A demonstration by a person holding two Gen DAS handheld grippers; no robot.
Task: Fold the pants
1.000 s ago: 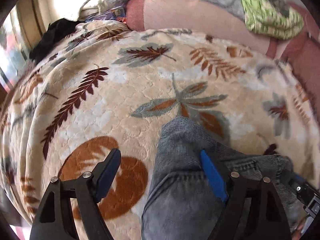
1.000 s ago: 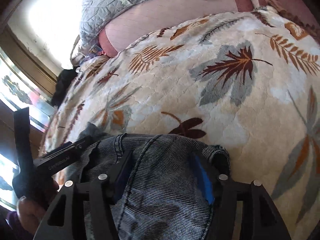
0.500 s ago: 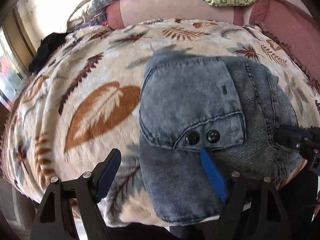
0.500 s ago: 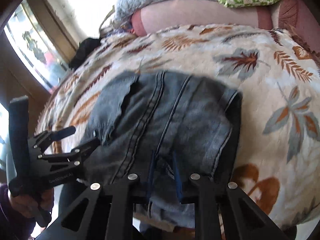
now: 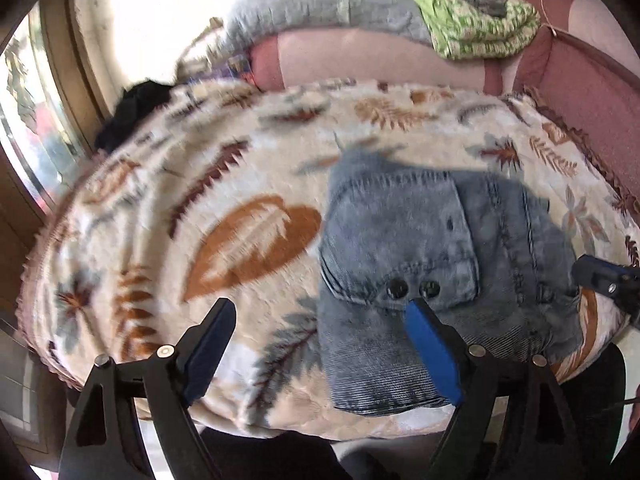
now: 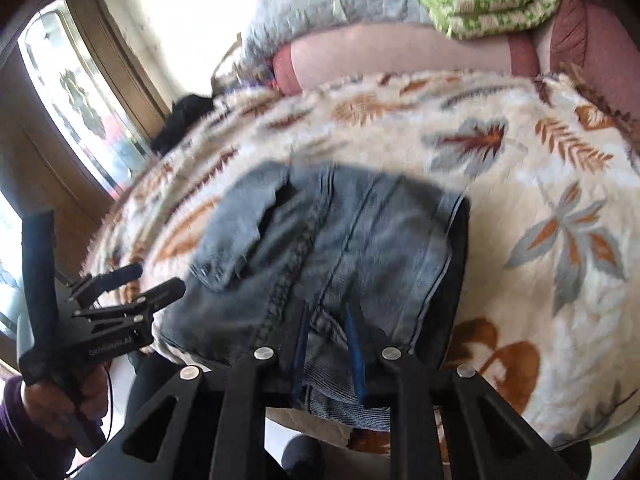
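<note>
On the near edge of the bed (image 5: 120, 208), toward six o'clock, the pants (image 5: 420, 240) are lying folded into a compact blue denim bundle on the leaf-patterned blanket (image 6: 540, 208), with a buttoned pocket flap facing up.

I am holding my left fingers (image 5: 324, 344) wide apart, and their gap is growing slightly. They are hovering over the bundle's near left corner. The blue pad at my three o'clock is sitting over the denim just below the two dark buttons (image 5: 412, 289), while the other pad is over bare blanket at nine o'clock. Nothing is pinched between them.

My right fingers (image 6: 328, 352) are standing nearly together, opening by a hair, with a fold of the pants' near edge running between the two blue pads. The pads are still pressing on that denim, so I am gripping the cloth there.

In the right wrist view, my left tool (image 6: 108, 320) is showing at eight o'clock, gripped by my hand (image 6: 52, 404).

At twelve o'clock, beyond the blanket, a pink bolster (image 5: 380, 60) is lying across the bed, with a grey quilt (image 5: 320, 0) and a green cloth (image 5: 480, 28) piled on it. A dark garment (image 5: 136, 112) is lying at ten o'clock by the window (image 6: 72, 96).
</note>
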